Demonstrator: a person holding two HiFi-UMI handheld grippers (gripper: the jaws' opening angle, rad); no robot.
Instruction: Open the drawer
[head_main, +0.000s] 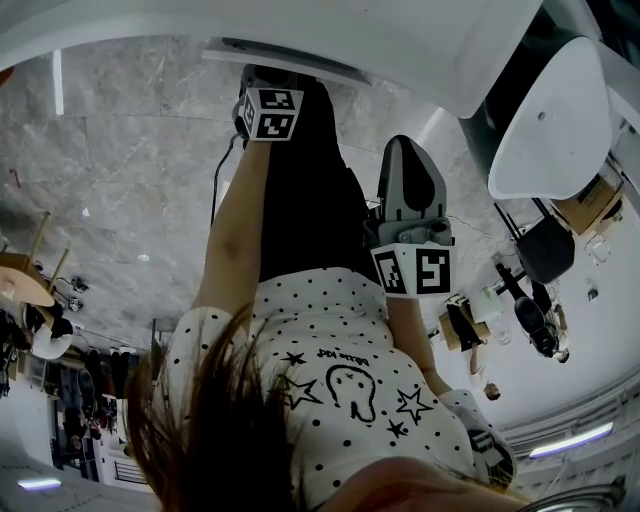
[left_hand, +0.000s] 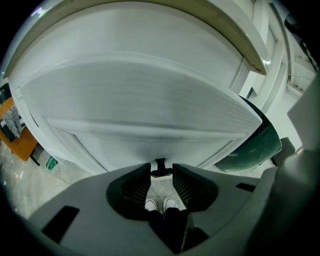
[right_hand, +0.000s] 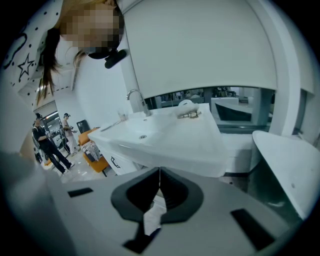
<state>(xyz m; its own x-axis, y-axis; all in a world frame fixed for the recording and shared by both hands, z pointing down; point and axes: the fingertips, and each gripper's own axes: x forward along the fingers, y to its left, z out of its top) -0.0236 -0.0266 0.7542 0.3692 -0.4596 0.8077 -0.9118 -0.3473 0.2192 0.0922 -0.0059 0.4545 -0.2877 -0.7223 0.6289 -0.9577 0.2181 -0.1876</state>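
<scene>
Left tongs (left_hand: 161, 170): narrow, the tips closed in on the small black drawer handle (left_hand: 160, 163). It sits right between them and looks touched on both sides, so I read it as gripped.

Right tongs (right_hand: 159, 170): pressed together with nothing between them, idle. In the head view they hang at about 3 o'clock of centre, well apart from the drawer. They point off at a white basin (right_hand: 165, 135), which plays no part in this job.

Drawer front (left_hand: 150, 110): a flat white panel filling the left gripper view from 9 to 2 o'clock, under the bench edge (left_hand: 250, 50). In the head view it's at 12 o'clock, just past the left tongs. It looks flush, so I'd call it not yet opened.

Handling, my judgement:
- The front is rigid and smooth and offers no purchase. The handle is the only place to hold.
- The handle is thin and hard, and likely slick. The bite is shallow, right at the tips, so it could slip off under a jerk.
- Weight is unknown, as the contents are hidden. Expect some runner friction at breakaway, then easy travel.
- Pull straight back toward 6 o'clock, square to the front. An angled pull risks binding or twisting off the handle.
</scene>
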